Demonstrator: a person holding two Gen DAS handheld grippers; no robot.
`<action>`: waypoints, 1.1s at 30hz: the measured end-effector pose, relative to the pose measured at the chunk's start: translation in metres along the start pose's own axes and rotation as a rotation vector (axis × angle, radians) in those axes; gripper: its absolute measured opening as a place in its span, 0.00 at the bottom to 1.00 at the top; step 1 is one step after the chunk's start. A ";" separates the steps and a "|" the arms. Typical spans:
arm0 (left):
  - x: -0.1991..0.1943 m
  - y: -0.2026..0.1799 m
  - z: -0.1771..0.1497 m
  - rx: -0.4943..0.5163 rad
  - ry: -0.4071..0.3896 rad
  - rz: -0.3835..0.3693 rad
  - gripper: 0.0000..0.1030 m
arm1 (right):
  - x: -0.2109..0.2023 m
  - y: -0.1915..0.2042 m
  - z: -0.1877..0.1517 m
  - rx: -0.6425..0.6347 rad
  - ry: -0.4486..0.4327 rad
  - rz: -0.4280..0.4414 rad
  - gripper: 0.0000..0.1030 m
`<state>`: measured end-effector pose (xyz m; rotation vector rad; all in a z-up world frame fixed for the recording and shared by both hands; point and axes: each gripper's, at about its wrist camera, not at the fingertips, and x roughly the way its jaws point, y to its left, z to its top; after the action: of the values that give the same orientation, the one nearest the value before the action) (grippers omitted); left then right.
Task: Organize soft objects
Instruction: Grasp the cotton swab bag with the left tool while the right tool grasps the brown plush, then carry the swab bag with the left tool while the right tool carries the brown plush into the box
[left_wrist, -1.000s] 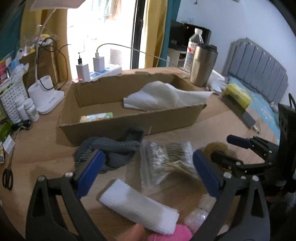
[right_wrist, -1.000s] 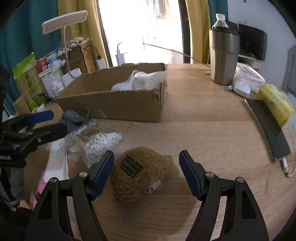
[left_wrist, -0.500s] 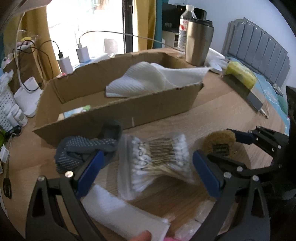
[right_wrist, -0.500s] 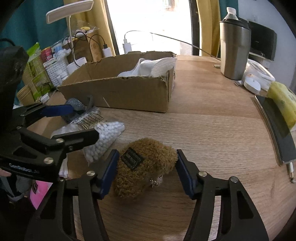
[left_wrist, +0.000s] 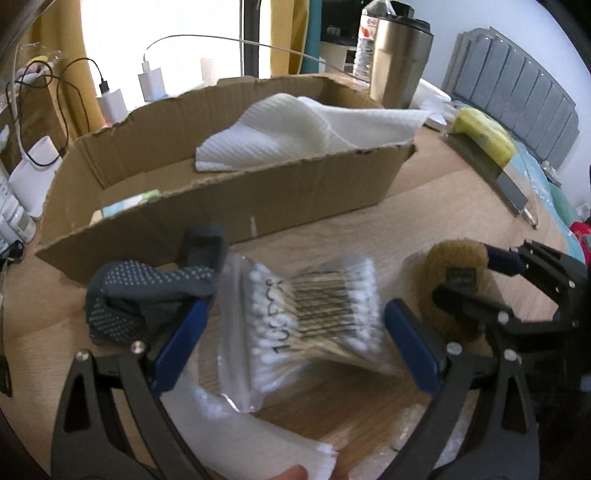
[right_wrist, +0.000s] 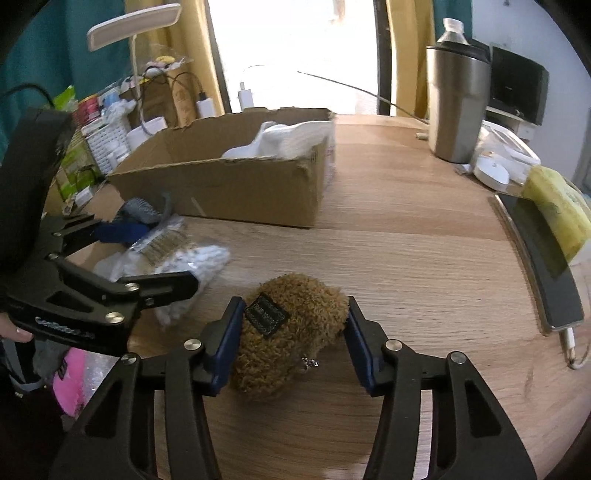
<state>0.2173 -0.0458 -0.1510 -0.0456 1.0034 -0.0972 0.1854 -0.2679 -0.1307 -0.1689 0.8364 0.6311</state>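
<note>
The right tool (right_wrist: 291, 332) is clamping one brown plush toy (right_wrist: 291, 328); the left tool (left_wrist: 295, 332) is gaping around one cotton-swab bag (left_wrist: 310, 314).

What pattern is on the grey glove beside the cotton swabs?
The grey glove carries a grid of small pale dots; the left wrist view shows it best.

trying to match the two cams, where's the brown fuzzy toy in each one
Left wrist view: the brown fuzzy toy sits at the right, between the right gripper's fingers.
Right wrist view: it lies low in the centre, both blue pads against its sides.
Shared landmark: the cardboard box with the white cloth behind it.
</note>
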 end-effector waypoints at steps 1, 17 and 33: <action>0.001 0.000 0.001 0.002 0.002 -0.004 0.94 | -0.001 -0.003 0.000 0.005 -0.002 -0.007 0.53; -0.005 -0.004 -0.003 0.039 -0.015 -0.093 0.71 | -0.017 -0.017 0.012 0.037 -0.046 -0.042 0.53; -0.053 0.006 0.001 0.043 -0.154 -0.144 0.71 | -0.035 -0.011 0.043 0.009 -0.115 -0.077 0.53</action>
<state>0.1897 -0.0343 -0.1064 -0.0845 0.8430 -0.2431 0.2022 -0.2766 -0.0773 -0.1543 0.7184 0.5591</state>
